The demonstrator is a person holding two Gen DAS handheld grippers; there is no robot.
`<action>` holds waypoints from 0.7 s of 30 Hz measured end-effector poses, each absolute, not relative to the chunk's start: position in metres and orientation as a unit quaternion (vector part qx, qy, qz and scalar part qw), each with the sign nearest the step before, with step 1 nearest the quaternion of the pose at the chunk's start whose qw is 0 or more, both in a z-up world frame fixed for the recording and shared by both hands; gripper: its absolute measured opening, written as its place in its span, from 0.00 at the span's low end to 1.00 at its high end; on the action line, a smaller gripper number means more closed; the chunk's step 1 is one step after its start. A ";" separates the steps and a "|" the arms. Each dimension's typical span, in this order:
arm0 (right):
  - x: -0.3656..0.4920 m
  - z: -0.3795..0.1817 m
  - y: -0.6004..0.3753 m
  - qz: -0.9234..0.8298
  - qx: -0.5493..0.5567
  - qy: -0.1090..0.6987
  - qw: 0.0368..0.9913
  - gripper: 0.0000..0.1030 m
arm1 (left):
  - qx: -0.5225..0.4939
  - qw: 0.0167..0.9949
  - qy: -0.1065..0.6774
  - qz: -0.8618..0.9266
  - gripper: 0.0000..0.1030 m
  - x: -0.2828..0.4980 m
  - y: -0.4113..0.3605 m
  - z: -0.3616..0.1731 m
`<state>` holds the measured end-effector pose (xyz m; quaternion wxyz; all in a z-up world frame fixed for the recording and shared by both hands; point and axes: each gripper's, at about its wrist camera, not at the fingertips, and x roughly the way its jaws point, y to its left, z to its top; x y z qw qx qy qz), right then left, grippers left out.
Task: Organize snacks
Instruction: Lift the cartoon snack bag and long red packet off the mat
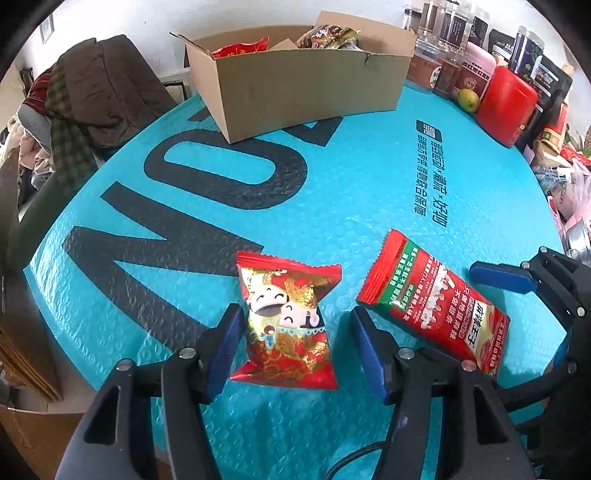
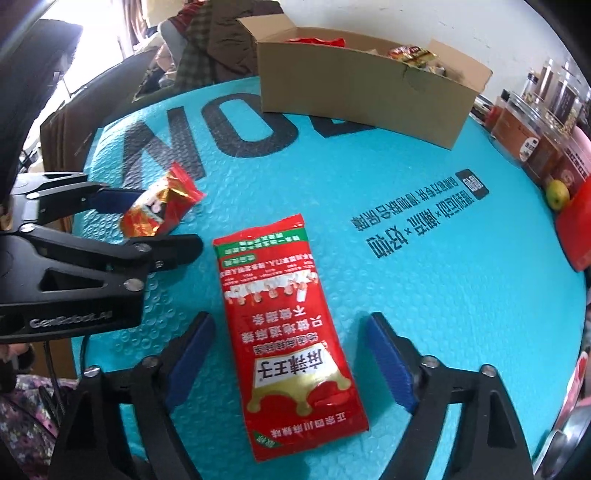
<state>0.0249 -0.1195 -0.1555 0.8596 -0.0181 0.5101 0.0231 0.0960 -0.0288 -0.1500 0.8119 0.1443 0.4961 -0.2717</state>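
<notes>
Left wrist view: my left claw point(image 1: 295, 347) is spread wide, released, with its blue pads point(image 1: 226, 347) on either side of the small red cartoon snack bag point(image 1: 286, 321), which lies flat on the teal bubble mat point(image 1: 332, 177) covering the counter; I cannot tell if the left pad touches the bag's edge, and the other pad is clear of it. Taking the cardboard box point(image 1: 299, 88) as my landmark, this bag lies well in front of it, near me. The long red spicy-strip packet point(image 1: 436, 306) lies just to the right of the bag, also well in front of the box. My right claw point(image 1: 517, 280) shows at the right edge beside that packet. The box holds several snack packs point(image 1: 325, 37); to its right stand jars point(image 1: 450, 26), a red canister point(image 1: 506, 103) and a green fruit point(image 1: 468, 99). Right wrist view: my right claw point(image 2: 291, 362) is likewise released, its pads apart on both sides of the long red spicy-strip packet point(image 2: 291, 332), touching neither side. The cardboard box point(image 2: 362, 85) sits well beyond it, and the small red cartoon snack bag point(image 2: 162, 206) lies to the packet's left between the fingers of my left claw point(image 2: 147, 221).
</notes>
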 end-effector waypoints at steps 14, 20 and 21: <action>0.021 -0.148 -0.131 -0.002 0.032 0.496 0.868 0.46 | 0.127 0.818 0.495 -0.264 0.36 0.099 -0.021 -0.147; 0.009 -0.142 -0.131 0.002 0.050 0.488 0.871 0.46 | 0.106 0.820 0.496 -0.266 0.34 0.099 -0.014 -0.145; 0.007 -0.141 -0.131 0.003 0.052 0.486 0.873 0.46 | 0.103 0.820 0.496 -0.265 0.34 0.099 -0.012 -0.145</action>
